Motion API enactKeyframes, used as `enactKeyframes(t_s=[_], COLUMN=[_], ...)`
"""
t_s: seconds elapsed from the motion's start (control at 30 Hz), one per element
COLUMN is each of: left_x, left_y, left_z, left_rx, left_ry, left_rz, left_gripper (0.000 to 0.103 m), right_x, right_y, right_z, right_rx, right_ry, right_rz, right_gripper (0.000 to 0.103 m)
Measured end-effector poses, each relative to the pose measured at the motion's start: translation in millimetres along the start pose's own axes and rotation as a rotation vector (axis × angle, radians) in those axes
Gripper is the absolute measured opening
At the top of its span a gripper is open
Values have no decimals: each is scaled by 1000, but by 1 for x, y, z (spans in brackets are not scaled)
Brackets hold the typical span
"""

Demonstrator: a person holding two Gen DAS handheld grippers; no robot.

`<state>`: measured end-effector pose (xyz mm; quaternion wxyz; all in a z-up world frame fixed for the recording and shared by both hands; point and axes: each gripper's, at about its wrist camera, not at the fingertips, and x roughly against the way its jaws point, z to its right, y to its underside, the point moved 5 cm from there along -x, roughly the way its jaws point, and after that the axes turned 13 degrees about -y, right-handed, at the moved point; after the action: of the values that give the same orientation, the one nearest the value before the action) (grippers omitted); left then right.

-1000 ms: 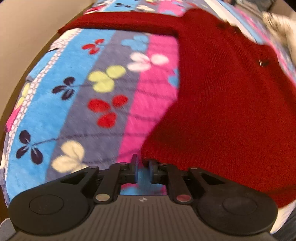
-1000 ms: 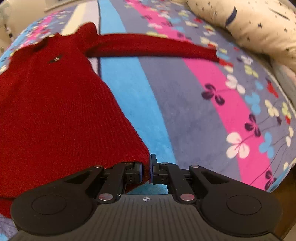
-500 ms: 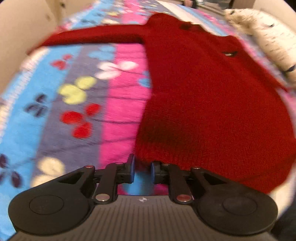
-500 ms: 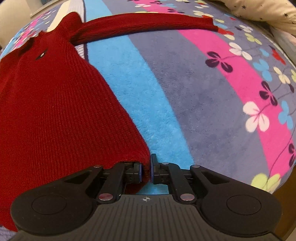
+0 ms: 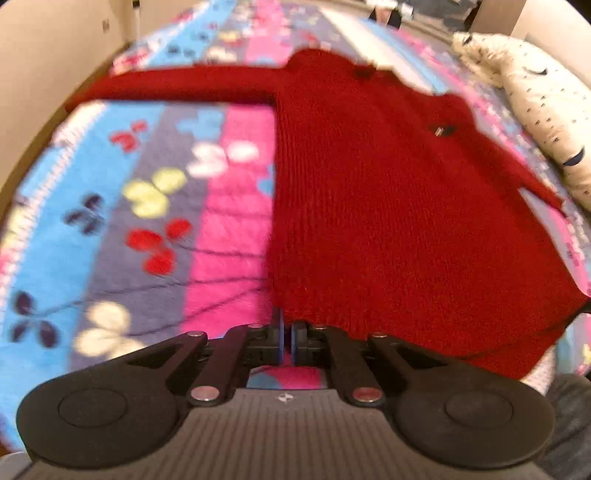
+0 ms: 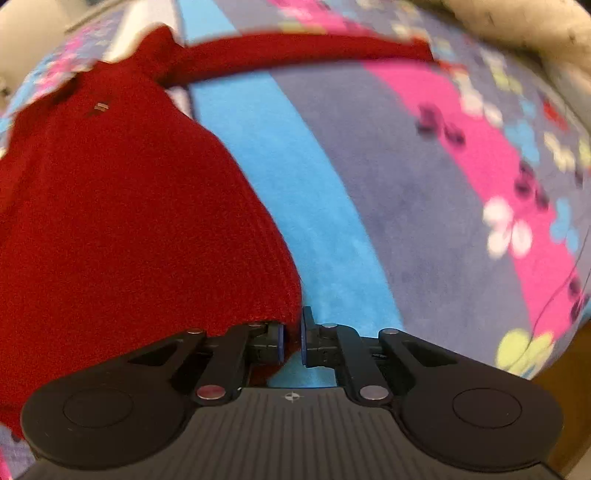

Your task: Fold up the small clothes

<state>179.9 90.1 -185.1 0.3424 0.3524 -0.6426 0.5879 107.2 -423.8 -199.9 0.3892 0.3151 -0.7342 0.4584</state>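
A red knitted sweater point(image 5: 388, 221) lies front up on a striped, flowered blanket point(image 5: 147, 166), its sleeves spread out to both sides. My left gripper point(image 5: 287, 338) is at the hem's left corner, jaws closing down tight on the edge of the knit. In the right wrist view the same sweater point(image 6: 110, 221) fills the left half, one sleeve point(image 6: 295, 55) stretching across the top. My right gripper point(image 6: 292, 339) is shut on the hem's right corner, red knit showing between its blue pads. The hem is raised a little off the blanket at both corners.
A cream pillow with small dark marks point(image 5: 535, 110) lies along the bed's right side, and shows at the top right point(image 6: 517, 29) of the right wrist view. A beige wall point(image 5: 44, 55) borders the bed on the left. The blanket point(image 6: 369, 184) lies bare right of the sweater.
The left jaws, slightly apart at the hem corner before, have come together on it and risen, so more of the sweater shows. The right gripper has kept its grip and shifted slightly.
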Motion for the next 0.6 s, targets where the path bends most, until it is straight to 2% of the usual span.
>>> enactKeyframes(t_s=[0.13,0.23,0.3,0.4,0.47,0.5,0.6], left_x=[59,77,62,20,0,-3,2], left_y=[1,15,33,61,72,78,81], left_z=[-23,-30,-35,-32,-34,-38,-54], left_rx=[-10,-49,-69,-96,-113,-125,-85], left_ry=[-14,-50,-88,-141,-196,-219,-212], left_rz=[90,99,36,-84,-147,-156,-156], left_gripper=[2,2,2,2,0,0,0], right_x=[64,95,87,37,15,12,22], right_y=[5,22,40,70,82,83,80], right_z=[-18,-25,-17,2,4,0,-10], right_rx=[123,236,279,269,249,248,284], right_ry=[-105,-91,-47,0,8,8,-25], right_rz=[70,91,65,-63,-110,-112,-99], right_gripper=[7,7,7,7,7,7,8])
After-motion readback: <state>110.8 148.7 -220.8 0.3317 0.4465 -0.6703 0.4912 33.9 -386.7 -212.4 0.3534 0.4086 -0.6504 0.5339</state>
